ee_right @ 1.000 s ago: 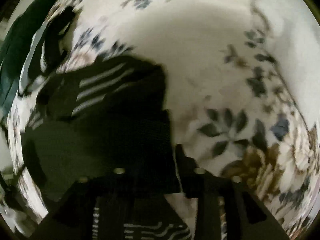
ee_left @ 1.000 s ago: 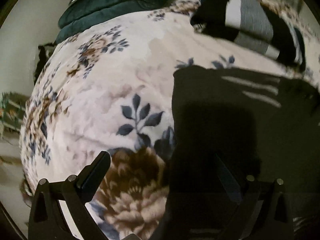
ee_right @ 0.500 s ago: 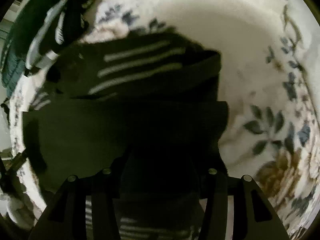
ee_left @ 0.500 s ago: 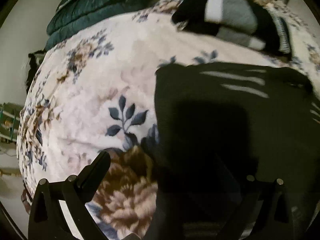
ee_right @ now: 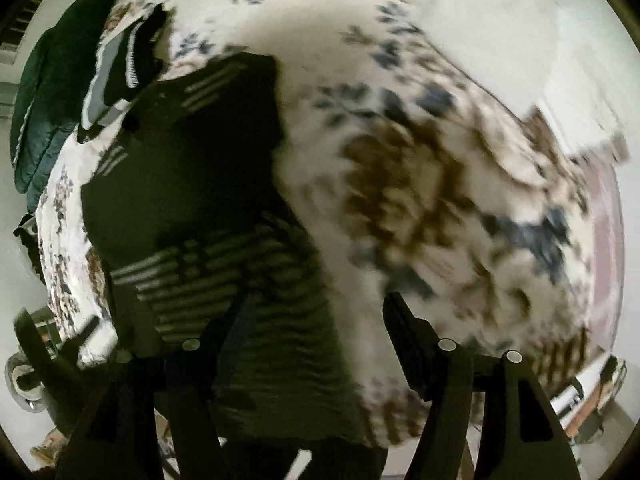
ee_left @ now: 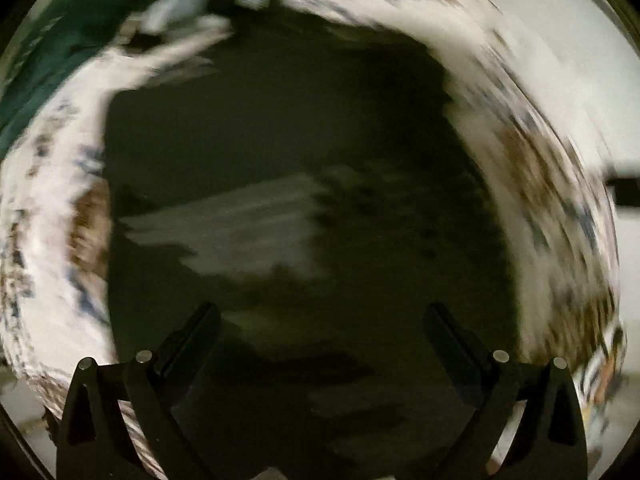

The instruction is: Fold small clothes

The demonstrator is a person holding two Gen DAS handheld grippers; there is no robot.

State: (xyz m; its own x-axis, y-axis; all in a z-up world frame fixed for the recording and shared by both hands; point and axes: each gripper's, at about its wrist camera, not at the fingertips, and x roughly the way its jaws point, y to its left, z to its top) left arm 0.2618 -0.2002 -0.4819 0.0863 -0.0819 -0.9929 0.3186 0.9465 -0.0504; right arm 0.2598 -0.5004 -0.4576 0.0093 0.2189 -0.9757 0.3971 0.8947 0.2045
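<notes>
A dark garment with pale stripes [ee_left: 304, 168] lies partly folded on a floral blanket [ee_left: 52, 200]. In the left wrist view it fills the middle, blurred by motion, and my left gripper [ee_left: 320, 320] hangs open and empty over it. In the right wrist view the garment [ee_right: 188, 184] lies at the left, its striped part [ee_right: 240, 276] nearest. My right gripper [ee_right: 316, 312] is open and empty, its left finger [ee_right: 224, 328] over the striped part and its right finger [ee_right: 404, 320] over the blanket [ee_right: 440, 184].
A folded black, grey and white garment [ee_right: 120, 72] lies at the blanket's far end, next to a dark green quilted cover [ee_right: 44, 100]. The bed's edge drops off at the right, where a floor and furniture [ee_right: 592, 392] show.
Both grippers have moved fast and the views are blurred. The left gripper has swung over the garment. The right gripper, earlier narrow over the cloth, now stands wide open and has pulled back.
</notes>
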